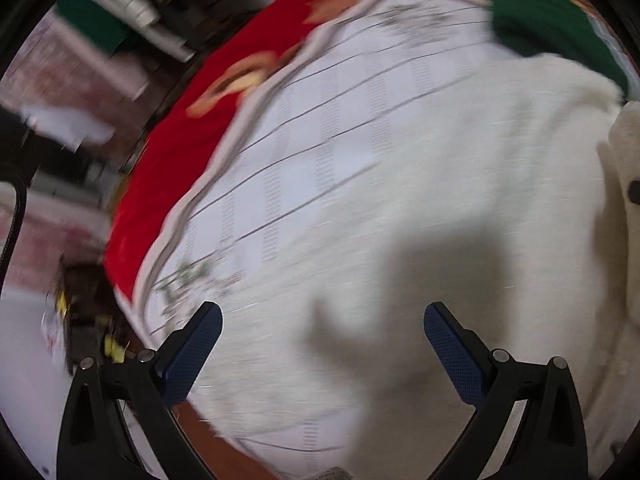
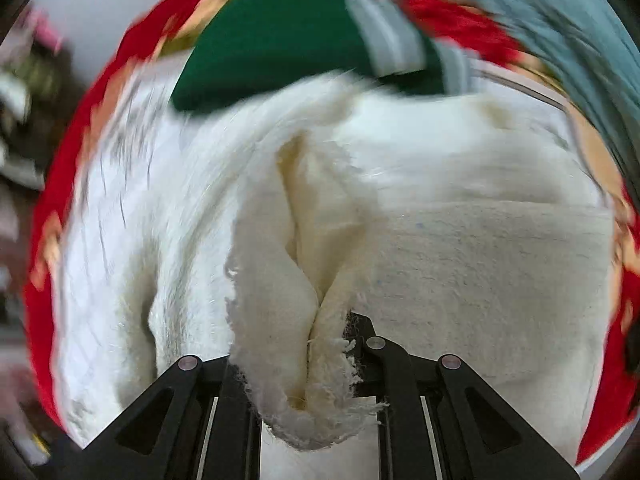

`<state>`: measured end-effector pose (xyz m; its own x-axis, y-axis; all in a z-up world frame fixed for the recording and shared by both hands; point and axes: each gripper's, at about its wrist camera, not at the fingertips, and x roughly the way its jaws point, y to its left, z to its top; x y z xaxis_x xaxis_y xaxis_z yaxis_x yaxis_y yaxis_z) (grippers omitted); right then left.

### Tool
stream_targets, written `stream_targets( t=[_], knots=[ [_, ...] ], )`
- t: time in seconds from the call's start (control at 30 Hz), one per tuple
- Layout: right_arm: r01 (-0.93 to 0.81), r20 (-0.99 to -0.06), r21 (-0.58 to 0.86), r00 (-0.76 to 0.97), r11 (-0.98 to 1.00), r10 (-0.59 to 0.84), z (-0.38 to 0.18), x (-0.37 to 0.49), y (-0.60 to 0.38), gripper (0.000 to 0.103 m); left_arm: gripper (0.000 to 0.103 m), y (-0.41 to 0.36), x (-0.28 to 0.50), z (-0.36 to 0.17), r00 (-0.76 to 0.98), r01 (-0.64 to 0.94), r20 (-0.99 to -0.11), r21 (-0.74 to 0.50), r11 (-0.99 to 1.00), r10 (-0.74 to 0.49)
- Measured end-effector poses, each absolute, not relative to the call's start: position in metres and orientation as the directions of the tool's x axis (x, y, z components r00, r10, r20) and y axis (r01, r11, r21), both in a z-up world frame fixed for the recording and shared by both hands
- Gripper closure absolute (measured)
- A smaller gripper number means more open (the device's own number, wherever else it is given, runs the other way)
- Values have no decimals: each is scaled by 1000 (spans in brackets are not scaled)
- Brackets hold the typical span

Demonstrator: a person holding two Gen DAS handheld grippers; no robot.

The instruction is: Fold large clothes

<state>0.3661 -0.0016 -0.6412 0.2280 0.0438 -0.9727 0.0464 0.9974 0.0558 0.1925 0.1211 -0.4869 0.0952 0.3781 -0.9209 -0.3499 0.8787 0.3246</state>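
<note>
Slippage threatens: right gripper [image 2: 320, 344] pinches only the frayed edge of the cream fluffy fleece garment [image 2: 460, 260] lying on the white-and-red bedspread [image 1: 304, 128]; left gripper [image 1: 322, 344] hovers spread, empty.

A bed with a red-bordered white quilt [image 1: 304, 128] carries a fluffy white garment [image 2: 460, 248] and a folded green garment [image 2: 276, 40].

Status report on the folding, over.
Left claw open, empty, above the white fleece garment. Right claw shut on the garment's frayed edge, cloth bunched up. Green folded garment lies beyond on the bedspread, not in the way.
</note>
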Motion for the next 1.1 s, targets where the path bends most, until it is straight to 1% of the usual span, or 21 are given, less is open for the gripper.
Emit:
stream_targets(
  t=[0.03,0.07,0.13,0.17,0.2,0.23,0.27,0.3,0.37,0.47,0.57,0.6,0.63,0.67,0.7,0.73,0.77,0.8,1.0,1.07,1.1],
  knots=[
    [-6,-982,13,191,1000,14,-663,371,24,89,0,136,185,-490,78,-372,-921,328,869,381],
    [-24,-985,-13,173,1000,-8,-675,374,35,88,0,148,179,-491,64,-389,-923,328,861,381],
    [-64,-992,-23,128,998,-15,-700,377,56,80,0,175,161,-492,35,-442,-933,306,843,357],
    [-69,-993,-13,115,998,-5,-705,377,60,69,0,188,151,-493,18,-474,-943,284,833,332],
    [-69,-992,48,110,996,55,-705,375,59,52,0,202,139,-494,4,-511,-956,250,822,293],
    [-67,-984,135,112,989,142,-700,372,56,44,0,213,126,-495,-6,-548,-968,212,809,249],
    [-65,-974,188,115,980,194,-695,368,52,31,0,225,114,-497,-14,-588,-980,170,791,200],
    [-63,-960,249,119,967,255,-686,362,47,30,0,237,100,-501,-19,-635,-990,120,763,141],
    [-59,-944,305,114,950,310,-676,348,37,30,0,254,79,-510,-13,-698,-999,39,715,42],
    [-22,-938,335,89,942,336,-667,327,20,30,0,270,59,-540,8,-772,-995,-67,632,-96],
    [25,-941,335,52,942,333,-670,302,3,30,2,278,63,-570,28,-801,-980,-139,582,-196],
    [39,-945,326,36,945,325,-673,298,-2,30,11,280,68,-576,40,-805,-979,-150,574,-200],
    [51,-948,317,25,947,316,-673,298,-3,30,27,281,74,-578,58,-802,-979,-162,575,-195],
    [67,-953,304,12,950,304,-678,292,-2,30,32,281,82,-578,63,-794,-985,-149,590,-163],
    [94,-954,296,-12,951,298,-688,285,-3,30,40,282,90,-574,66,-781,-992,-117,613,-105],
    [115,-953,298,-28,948,303,-692,281,-5,30,63,284,99,-569,81,-766,-996,-92,636,-47],
    [128,-952,298,-36,946,305,-695,277,-4,30,79,288,107,-564,96,-755,-995,-83,651,-16],
    [133,-952,295,-40,946,303,-697,273,-3,30,88,295,116,-560,115,-744,-993,-86,663,0],
    [123,-961,270,-21,955,275,-698,268,17,30,88,372,179,-532,217,-728,-959,-34,685,183],
    [131,-963,265,-16,955,269,-702,270,23,30,86,389,204,-534,234,-708,-949,-19,706,210],
    [136,-966,256,-10,957,260,-704,270,27,30,84,395,217,-538,238,-702,-950,-25,712,202]
  ],
)
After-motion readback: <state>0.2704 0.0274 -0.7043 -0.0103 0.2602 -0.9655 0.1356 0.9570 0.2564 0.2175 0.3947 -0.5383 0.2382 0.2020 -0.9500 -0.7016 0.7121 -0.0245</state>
